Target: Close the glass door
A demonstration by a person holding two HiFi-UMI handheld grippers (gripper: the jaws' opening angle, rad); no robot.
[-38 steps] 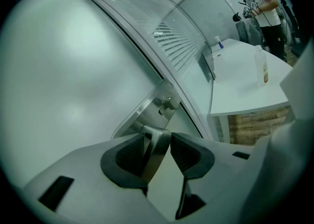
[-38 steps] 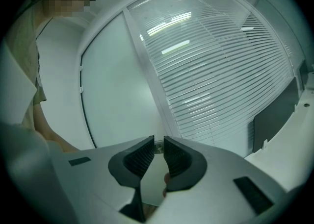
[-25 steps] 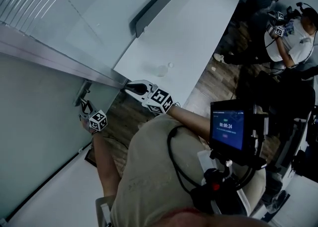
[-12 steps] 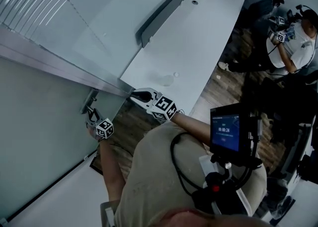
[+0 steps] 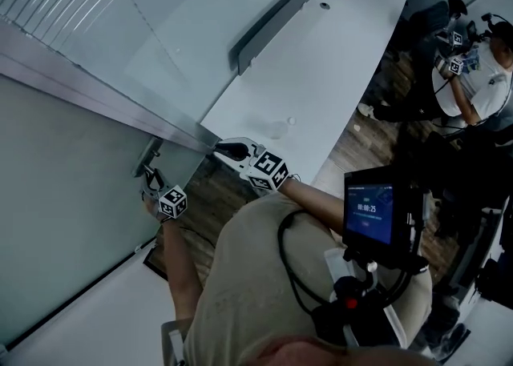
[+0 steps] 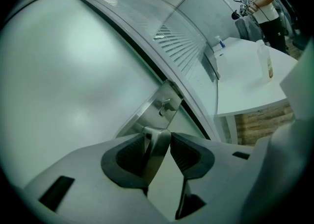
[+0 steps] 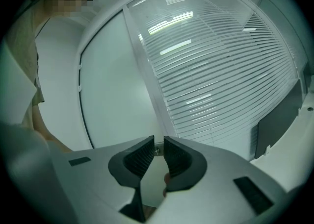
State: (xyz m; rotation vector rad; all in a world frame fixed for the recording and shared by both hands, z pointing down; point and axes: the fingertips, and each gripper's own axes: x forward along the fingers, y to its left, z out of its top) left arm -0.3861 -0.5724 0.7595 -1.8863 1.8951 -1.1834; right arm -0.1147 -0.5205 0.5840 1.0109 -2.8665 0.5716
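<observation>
Left claw clamped on door handle, lower end hidden, right claw barely parted

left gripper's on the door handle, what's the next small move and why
Probably hold the left gripper clamped on the door handle and ease the glass door toward its frame. The jaws already pinch the metal lever, and a dark gap along the door's edge suggests it isn't fully shut. The right gripper is free and empty.
</observation>
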